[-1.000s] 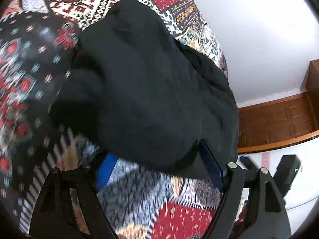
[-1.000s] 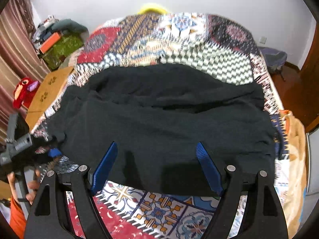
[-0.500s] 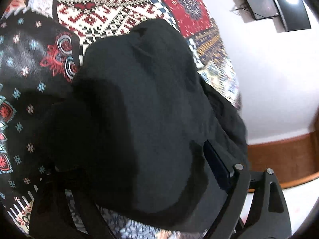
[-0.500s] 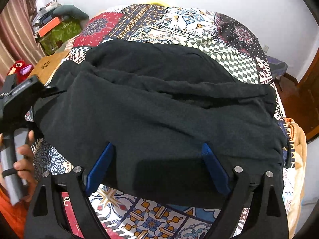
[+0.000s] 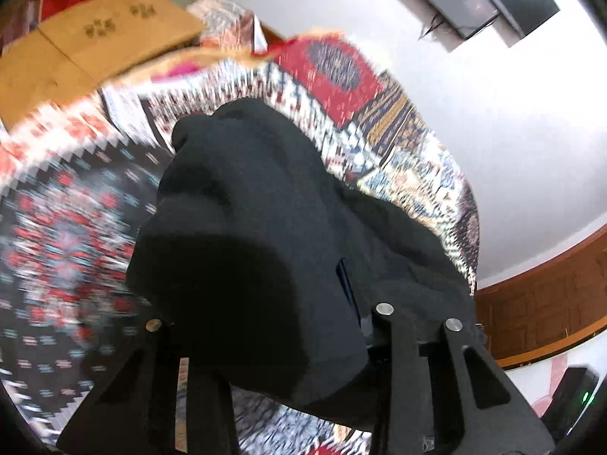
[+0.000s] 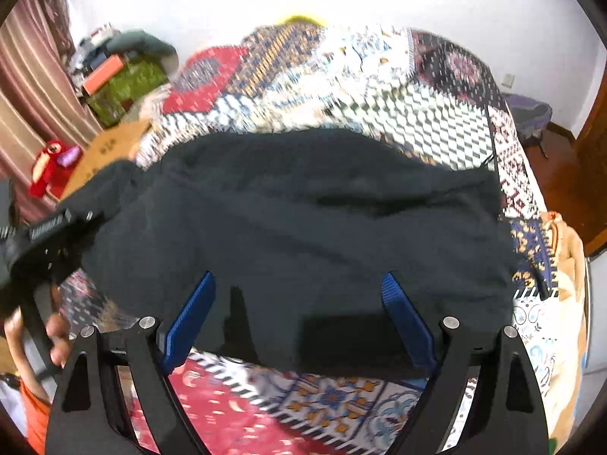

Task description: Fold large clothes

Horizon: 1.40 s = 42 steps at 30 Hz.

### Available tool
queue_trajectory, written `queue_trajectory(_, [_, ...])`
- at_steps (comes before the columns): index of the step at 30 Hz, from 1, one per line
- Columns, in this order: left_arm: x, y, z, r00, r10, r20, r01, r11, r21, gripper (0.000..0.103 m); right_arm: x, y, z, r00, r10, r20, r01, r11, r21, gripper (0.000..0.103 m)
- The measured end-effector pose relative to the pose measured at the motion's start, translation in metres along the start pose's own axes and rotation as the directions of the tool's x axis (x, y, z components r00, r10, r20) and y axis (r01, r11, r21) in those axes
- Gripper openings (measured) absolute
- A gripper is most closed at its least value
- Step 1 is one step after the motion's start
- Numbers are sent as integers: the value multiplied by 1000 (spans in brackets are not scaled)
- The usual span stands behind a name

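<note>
A large black garment (image 6: pixel 303 227) lies spread across the patterned bedspread (image 6: pixel 436 110). In the left wrist view the garment (image 5: pixel 246 227) drapes over my left gripper (image 5: pixel 265 295) and hides its fingertips, so its jaws cannot be read. That gripper also shows at the garment's left corner in the right wrist view (image 6: pixel 49 227), held by a hand. My right gripper (image 6: pixel 299 288) is open, its blue fingers (image 6: pixel 402 314) spread over the garment's near edge with nothing between them.
A cardboard box (image 5: pixel 76 49) and a red toy (image 6: pixel 49 167) sit left of the bed. A green box with clutter (image 6: pixel 125 79) stands at the back left. A wall screen (image 5: pixel 478 3) hangs above. A wooden door (image 6: pixel 595 174) is at the right.
My left gripper has lifted and pushed under the garment's corner, and the cloth now covers its fingers. The right gripper stayed open over the near edge and drew back slightly.
</note>
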State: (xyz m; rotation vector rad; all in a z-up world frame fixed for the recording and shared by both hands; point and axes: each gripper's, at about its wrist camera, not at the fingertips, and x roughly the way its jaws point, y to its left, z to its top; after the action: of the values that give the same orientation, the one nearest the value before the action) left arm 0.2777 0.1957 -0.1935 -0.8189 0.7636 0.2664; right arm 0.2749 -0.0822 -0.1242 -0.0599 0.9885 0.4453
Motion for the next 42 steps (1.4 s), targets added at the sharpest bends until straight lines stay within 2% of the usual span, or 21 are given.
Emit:
queue_trajectory(5, [-75,10,6,990,-3,143,-7,998,64,34,-8,51,1,998,65,22,-63,996,-64,88])
queue_trajectory(10, [-132,14,7,962,16,272,-56,988,141,34,30,118,-16,987,137,-79,-149,975,-166,88])
queue_trajectory(12, [-148,7,5,948,38,316,-107,973,203,34,55,131,-25,966,201,-163,-225,964,-143,88])
queue_trajectory(13, [-154,1,1,939,54,340,-143,959,244,34,64,135,-28,958,217,-189,-245,959,-140,89])
queue_trajectory(17, [-145,-16,-8,931,91,355,-220,913,344,34,72,147,-33,964,187,-189,-223,957,-187,89])
queue_trajectory(21, [-144,-38,-14,926,81,370,-240,880,409,34,54,118,-30,943,284,-176,-303,948,-94,87])
queue_trajectory(23, [-143,-59,-20,917,70,393,-264,845,466,34,42,101,-32,937,317,-149,-325,945,-32,87])
queue_trajectory(25, [-143,-79,-30,906,67,418,-301,795,527,34,24,78,-36,954,282,-103,-283,959,8,87])
queue_trajectory(26, [-141,-95,-39,899,63,433,-328,753,571,34,15,64,-38,965,250,-81,-250,968,16,87])
queue_trajectory(27, [-138,-106,-46,895,61,441,-345,723,599,34,6,51,-41,971,233,-57,-231,972,29,87])
queue_trajectory(29, [-128,-131,-67,892,51,449,-373,643,668,34,-7,24,-43,981,192,-20,-190,980,62,87])
queue_trajectory(31, [-118,-151,-85,900,36,434,-371,586,721,34,-25,-8,-51,992,121,20,-122,986,110,87])
queue_trajectory(32, [-110,-163,-98,913,21,408,-351,551,757,34,-32,-25,-53,996,86,32,-90,986,137,87])
queue_trajectory(34, [-96,-176,-115,936,7,352,-306,511,803,36,-44,-52,-58,998,43,51,-52,980,194,87])
queue_trajectory(35, [-84,-184,-127,956,5,293,-258,489,833,37,-52,-68,-62,998,27,58,-40,972,231,87])
queue_trajectory(37, [-67,-189,-141,980,11,200,-182,470,864,43,-62,-93,-70,998,6,70,-26,957,290,87])
queue_trajectory(38, [-55,-189,-151,992,14,122,-115,462,880,47,-62,-103,-69,997,-1,73,-21,950,311,87])
queue_trajectory(39, [-47,-188,-157,998,20,65,-67,463,884,52,-66,-113,-75,997,-9,76,-17,943,333,87])
queue_trajectory(40, [-34,-185,-163,999,37,-22,2,466,885,57,-71,-116,-79,997,-13,75,-13,939,344,87])
queue_trajectory(42, [-13,-177,-174,986,82,-143,89,466,880,65,-77,-123,-85,997,-19,75,-10,933,359,87])
